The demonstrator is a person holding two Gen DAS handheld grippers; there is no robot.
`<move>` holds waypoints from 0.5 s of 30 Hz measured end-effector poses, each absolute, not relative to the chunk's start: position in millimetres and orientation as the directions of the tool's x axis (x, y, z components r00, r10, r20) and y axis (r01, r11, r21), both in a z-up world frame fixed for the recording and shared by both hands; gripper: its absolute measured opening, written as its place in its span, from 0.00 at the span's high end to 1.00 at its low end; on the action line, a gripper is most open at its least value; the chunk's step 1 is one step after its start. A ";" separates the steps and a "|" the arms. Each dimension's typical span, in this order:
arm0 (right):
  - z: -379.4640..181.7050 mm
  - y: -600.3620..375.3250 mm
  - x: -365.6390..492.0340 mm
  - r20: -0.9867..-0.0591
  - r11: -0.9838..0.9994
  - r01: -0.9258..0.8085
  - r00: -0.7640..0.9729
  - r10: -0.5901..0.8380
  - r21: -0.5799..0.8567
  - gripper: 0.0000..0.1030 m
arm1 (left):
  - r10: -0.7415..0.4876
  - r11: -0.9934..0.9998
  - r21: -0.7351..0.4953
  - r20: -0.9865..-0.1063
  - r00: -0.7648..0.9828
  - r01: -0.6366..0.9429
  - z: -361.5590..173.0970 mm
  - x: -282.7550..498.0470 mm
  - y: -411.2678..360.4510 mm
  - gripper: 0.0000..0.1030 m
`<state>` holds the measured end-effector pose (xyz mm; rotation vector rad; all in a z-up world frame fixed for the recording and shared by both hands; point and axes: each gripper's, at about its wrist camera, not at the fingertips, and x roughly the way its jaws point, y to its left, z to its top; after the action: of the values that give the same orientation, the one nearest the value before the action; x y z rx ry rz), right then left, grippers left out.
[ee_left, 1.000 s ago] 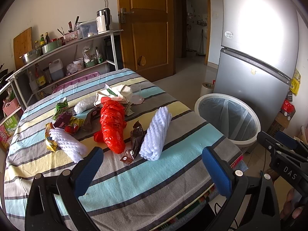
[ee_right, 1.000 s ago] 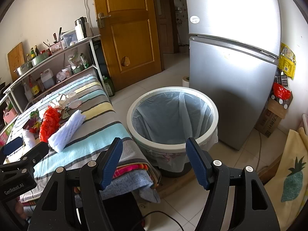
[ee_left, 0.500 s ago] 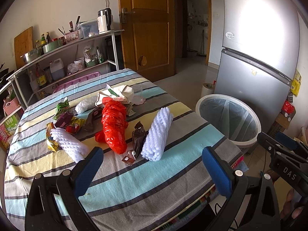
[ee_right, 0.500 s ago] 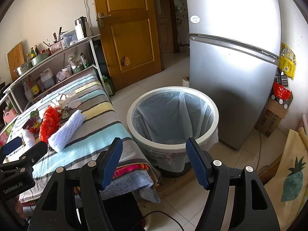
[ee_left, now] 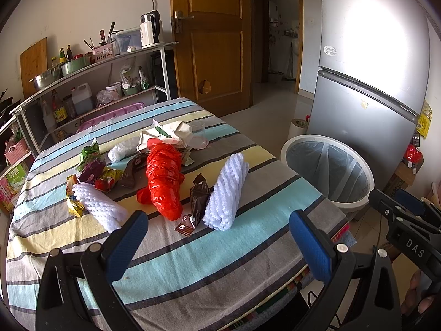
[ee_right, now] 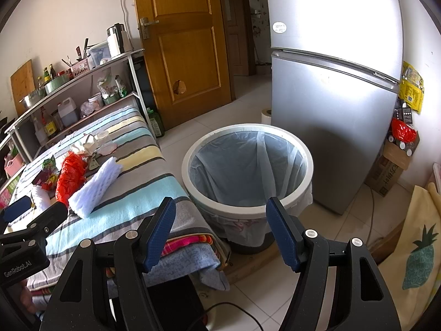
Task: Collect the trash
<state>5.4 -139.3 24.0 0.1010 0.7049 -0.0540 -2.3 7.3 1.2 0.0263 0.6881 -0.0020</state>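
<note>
Trash lies in a loose row across the striped tablecloth: a white foam sleeve nearest the lined bin, then a brown wrapper and a red plastic bag. Left gripper and right gripper both hang empty, jaws wide apart. Best start is probably the foam sleeve, pinched across its middle so it lifts level

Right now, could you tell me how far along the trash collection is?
Barely begun. Done: nothing visible; the lined bin looks empty. In hand: nothing; the left tool and right tool are open. Left: the red bag, white foam sleeve, brown wrapper and other litter lie on the table.
</note>
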 end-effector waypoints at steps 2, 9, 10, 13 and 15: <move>23.6 -138.4 5.6 -0.649 0.994 0.084 0.761 -0.016 0.074 0.33 | 0.006 1.000 0.024 -0.635 0.772 0.012 0.7 -1.6 6.5 0.00; 24.1 -138.8 5.6 -0.649 0.994 0.083 0.761 -0.016 0.074 0.33 | 0.006 1.000 0.023 -0.635 0.773 0.011 1.0 -1.9 6.9 0.00; 24.1 -139.0 5.5 -0.649 0.994 0.084 0.761 -0.015 0.075 0.33 | 0.005 1.000 0.023 -0.635 0.772 0.012 0.8 -1.5 6.5 0.00; 23.8 -138.9 5.5 -0.650 0.994 0.084 0.760 -0.016 0.074 0.33 | 0.005 1.000 0.023 -0.636 0.772 0.013 0.8 -1.5 6.6 0.00; 24.0 -139.3 5.4 -0.650 0.994 0.085 0.760 -0.016 0.075 0.33 | 0.005 1.000 0.023 -0.637 0.771 0.013 1.1 -2.2 7.2 0.00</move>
<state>5.4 -139.3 24.0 0.1017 0.7056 -0.0547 -2.2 7.2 1.1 0.0269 0.6907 -0.0046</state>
